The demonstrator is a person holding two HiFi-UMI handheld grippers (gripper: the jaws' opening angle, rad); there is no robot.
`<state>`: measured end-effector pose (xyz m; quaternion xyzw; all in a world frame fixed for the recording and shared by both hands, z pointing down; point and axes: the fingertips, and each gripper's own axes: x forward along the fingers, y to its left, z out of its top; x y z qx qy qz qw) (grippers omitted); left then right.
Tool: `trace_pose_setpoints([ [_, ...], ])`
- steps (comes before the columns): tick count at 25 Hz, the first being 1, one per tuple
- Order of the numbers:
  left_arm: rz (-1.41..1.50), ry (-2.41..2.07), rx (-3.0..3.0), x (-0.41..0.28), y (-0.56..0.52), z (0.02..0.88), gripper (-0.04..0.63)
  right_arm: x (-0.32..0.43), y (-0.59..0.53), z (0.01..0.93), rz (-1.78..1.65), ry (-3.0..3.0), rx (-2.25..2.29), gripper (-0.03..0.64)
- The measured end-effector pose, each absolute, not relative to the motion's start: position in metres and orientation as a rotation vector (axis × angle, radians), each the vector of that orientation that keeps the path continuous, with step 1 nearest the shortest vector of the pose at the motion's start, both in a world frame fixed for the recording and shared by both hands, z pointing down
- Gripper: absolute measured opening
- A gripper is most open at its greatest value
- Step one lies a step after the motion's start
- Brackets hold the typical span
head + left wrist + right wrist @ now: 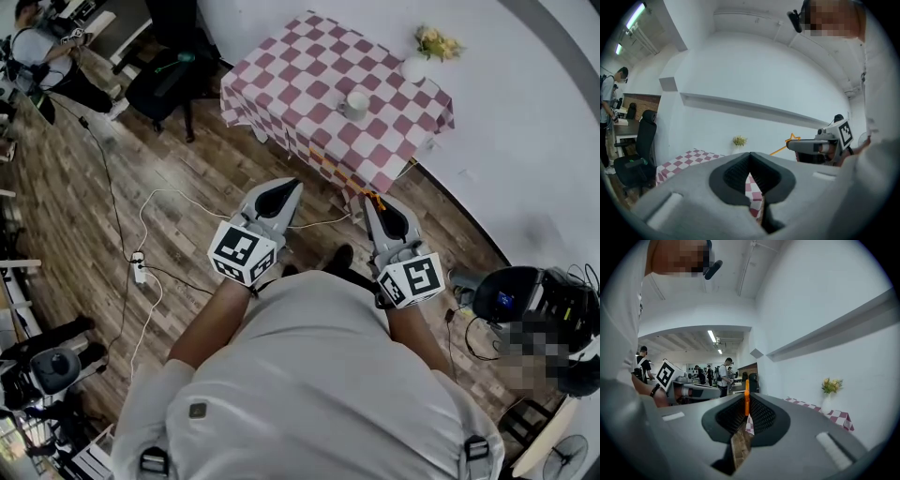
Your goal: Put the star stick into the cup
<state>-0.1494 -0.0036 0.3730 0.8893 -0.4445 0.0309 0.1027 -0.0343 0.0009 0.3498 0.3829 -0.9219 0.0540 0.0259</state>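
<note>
Right claw (373,204) grips star stick (746,397) — cup (356,103) on table (309,56)

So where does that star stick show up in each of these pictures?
Head view: star stick, a small orange bit at the tip of the right gripper, middle of the picture.
Left gripper view: star stick right of centre, star against the white wall.
Right gripper view: star stick in the centre, upright between the jaws.
Shared landmark: the flowers.

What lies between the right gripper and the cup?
Head view: the checkered tablecloth, hanging edge then bare top, separates the right gripper, gripping the star stick, from the cup.
</note>
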Motion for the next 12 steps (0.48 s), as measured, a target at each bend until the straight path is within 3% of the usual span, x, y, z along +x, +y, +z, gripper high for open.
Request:
trace_pose_setpoints([
  [12,0.106,-1.353,2.612,-0.06,-0.067,0.37,0.005,0.058,-0.069,0.347,0.178,-2.878,1.154,0.028],
])
